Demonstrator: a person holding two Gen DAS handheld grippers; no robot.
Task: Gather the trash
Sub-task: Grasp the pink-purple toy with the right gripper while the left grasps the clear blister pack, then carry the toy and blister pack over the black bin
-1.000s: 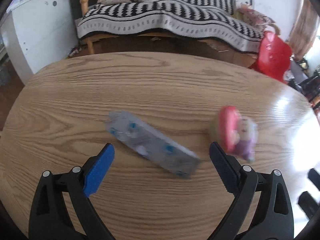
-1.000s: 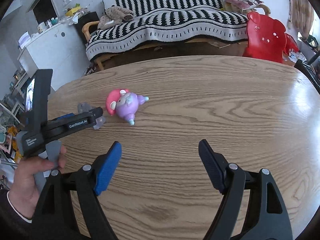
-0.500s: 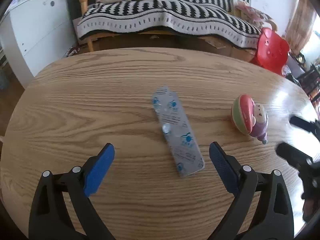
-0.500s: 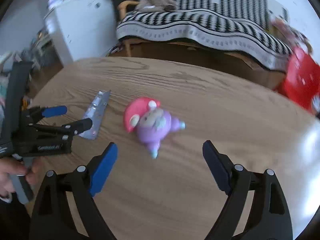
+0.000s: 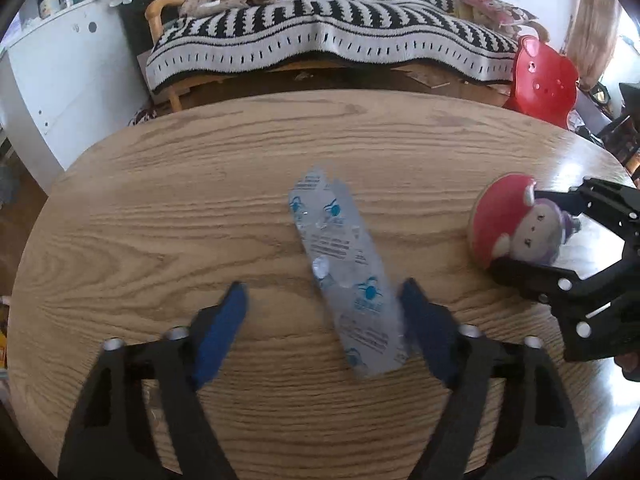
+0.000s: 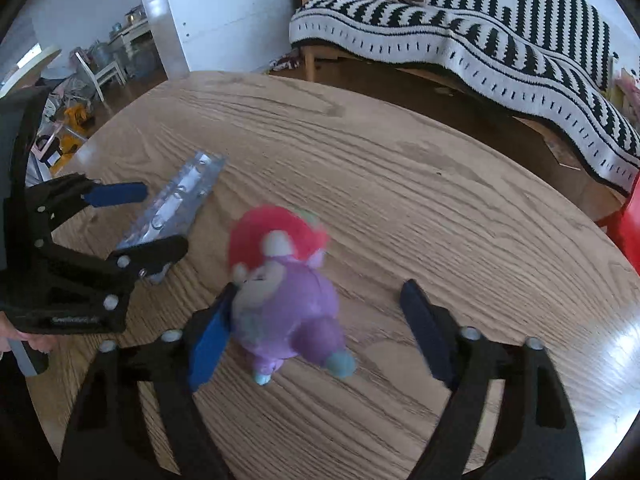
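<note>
A silver blister pack (image 5: 344, 268) with blue print lies flat on the round wooden table (image 5: 200, 184). My left gripper (image 5: 324, 308) is open, and the pack's near end lies between its fingers, close to the right finger. The pack also shows in the right wrist view (image 6: 176, 204), with the left gripper (image 6: 132, 220) around it. A plush toy (image 6: 284, 292) with a red cap and purple body lies on the table between the open fingers of my right gripper (image 6: 316, 312), against the left finger. The toy (image 5: 516, 228) and right gripper (image 5: 556, 236) also show in the left wrist view.
A sofa with a black-and-white striped blanket (image 5: 328, 36) stands beyond the table. A white cabinet (image 5: 60, 80) is at the back left and a red child's chair (image 5: 544, 76) at the back right. The table's far edge (image 5: 320, 96) curves around.
Both grippers have moved forward. The blister pack now reaches between the left fingers. The right gripper has turned left and closed in around the plush toy.
</note>
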